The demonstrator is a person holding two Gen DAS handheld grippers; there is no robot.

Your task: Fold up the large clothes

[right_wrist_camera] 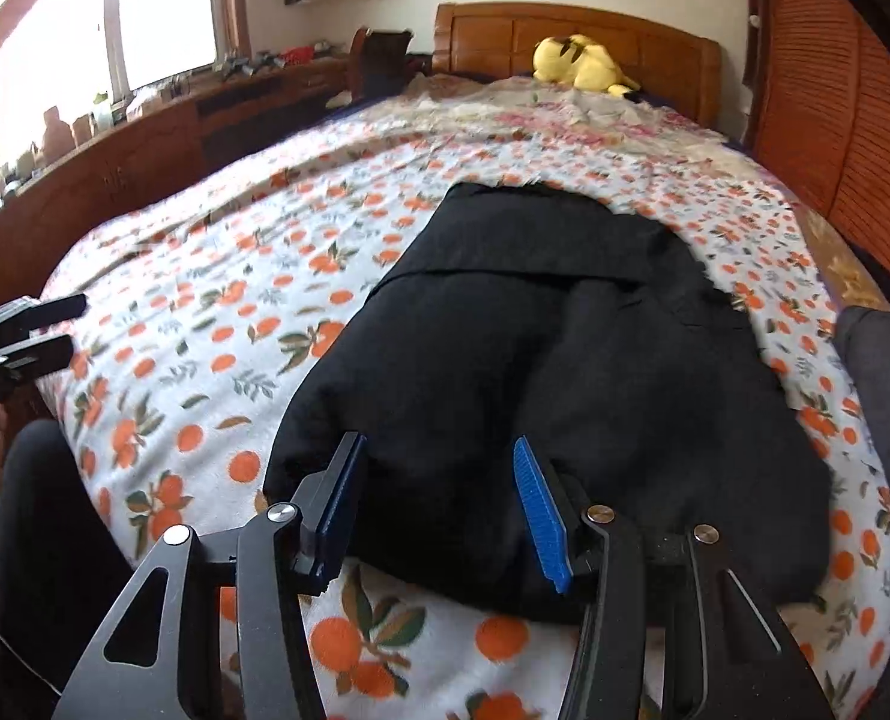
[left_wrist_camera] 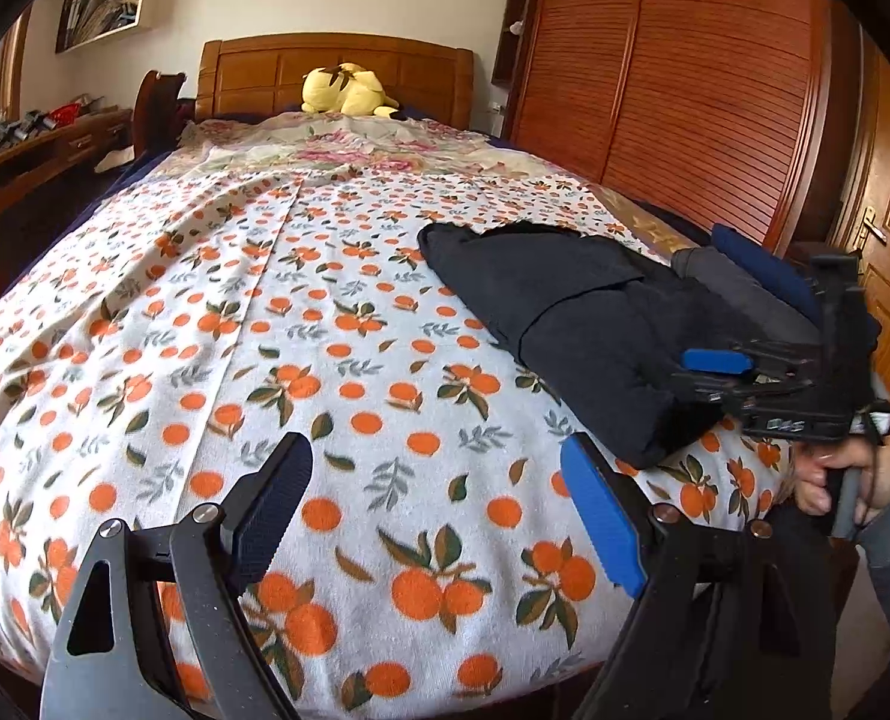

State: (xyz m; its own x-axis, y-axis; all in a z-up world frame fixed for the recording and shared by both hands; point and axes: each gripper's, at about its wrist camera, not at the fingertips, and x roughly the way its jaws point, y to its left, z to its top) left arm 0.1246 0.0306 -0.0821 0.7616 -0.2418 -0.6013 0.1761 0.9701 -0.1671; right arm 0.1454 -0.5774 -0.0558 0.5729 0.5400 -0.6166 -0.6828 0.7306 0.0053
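A black garment [right_wrist_camera: 565, 360] is seen lying on the bed [left_wrist_camera: 204, 330], on the orange-print cover, toward the bed's right side and near the foot edge. It already looks folded into a thick, compact bundle w/ layers stacked, so the fold is judged mostly done; the step in hand appears to be a last tuck or a pick-up of the bundle, though which one can't be told.

The right claw [right_wrist_camera: 438, 504] is held low over the near edge of the garment, jaws about half open, w/ the puffy near edge bulging up between the blue pads. Whether the pads actually press the cloth isn't settled by the pictures; no firm pinch is seen. In the left view a hand [left_wrist_camera: 835, 480] is seen gripping that tool's handle at the bed's edge.

The left claw [left_wrist_camera: 438, 504] is held wide open over bare cover, apart from the garment to its left, w/ nothing between the jaws.

Next move, as judged: the right jaws would need to be closed on enough layers that the bundle isn't peeled apart, and the left claw brought across to the near-left corner so both sides are supported. Thick padded cloth is likely to spring back if gripped by one layer only.
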